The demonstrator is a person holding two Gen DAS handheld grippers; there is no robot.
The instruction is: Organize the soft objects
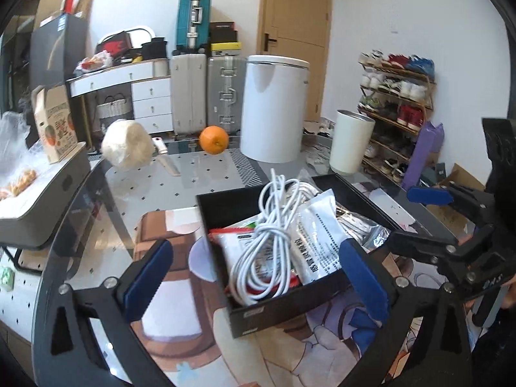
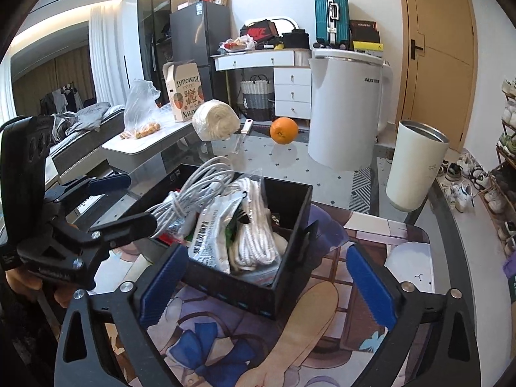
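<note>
A black open box stands on a printed mat. It holds a coiled white cable, white printed packets and a white rope bundle. My left gripper is open and empty, its blue pads either side of the box's near end. My right gripper is open and empty, straddling the box's near corner. Each gripper shows in the other's view, the right one and the left one, both open beside the box.
On the glass table stand a white kettle, a cream tumbler, an orange, a knife and a roll of white twine. A shoe rack is at right.
</note>
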